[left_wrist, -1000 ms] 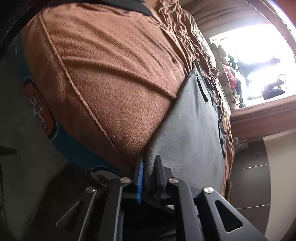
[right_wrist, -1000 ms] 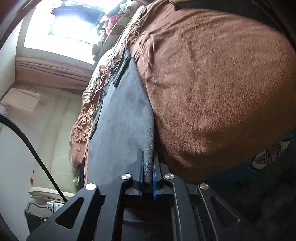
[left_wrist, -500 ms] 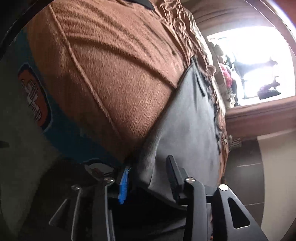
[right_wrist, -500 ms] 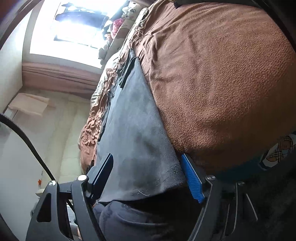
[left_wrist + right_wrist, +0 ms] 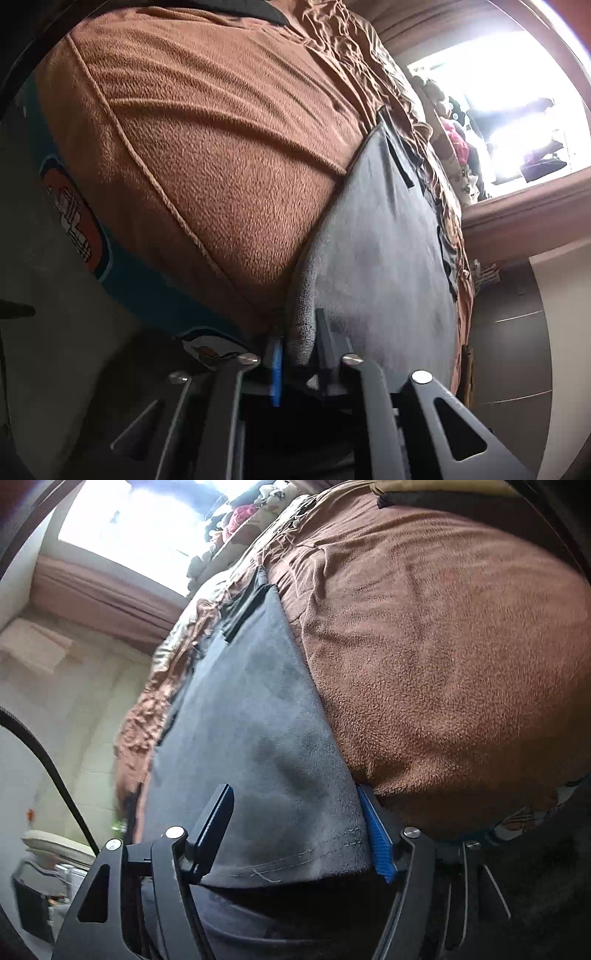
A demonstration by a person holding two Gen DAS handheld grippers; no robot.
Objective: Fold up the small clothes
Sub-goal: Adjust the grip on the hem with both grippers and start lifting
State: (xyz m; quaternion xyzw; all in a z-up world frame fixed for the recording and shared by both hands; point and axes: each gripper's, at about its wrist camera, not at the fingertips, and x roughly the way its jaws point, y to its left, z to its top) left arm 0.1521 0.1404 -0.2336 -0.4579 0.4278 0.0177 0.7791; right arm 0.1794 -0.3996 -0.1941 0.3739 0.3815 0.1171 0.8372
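Observation:
A dark grey garment [image 5: 388, 240] lies flat along a bed covered by a brown fleece blanket [image 5: 221, 147]. My left gripper [image 5: 299, 332] is at the garment's near corner. Its jaws are closing, and a bunched fold of grey cloth is pinched between the pads. In the right wrist view the same grey garment [image 5: 251, 701] runs away from me over the brown blanket [image 5: 443, 646]. My right gripper [image 5: 295, 801] straddles its stitched near hem. Those jaws stand wide and are closing, with the cloth between them and the black pad clear of it.
A blue patterned sheet [image 5: 74, 218] hangs below the blanket at the bed's edge. Soft toys [image 5: 258, 502] sit under a bright window [image 5: 140, 520] at the far end. A black cable [image 5: 48, 768] crosses the left of the right wrist view, before a pale tiled wall [image 5: 74, 701].
The left gripper opened and has shut again on the garment's corner. The right gripper let go of the hem, and its jaws now stand wide over it.

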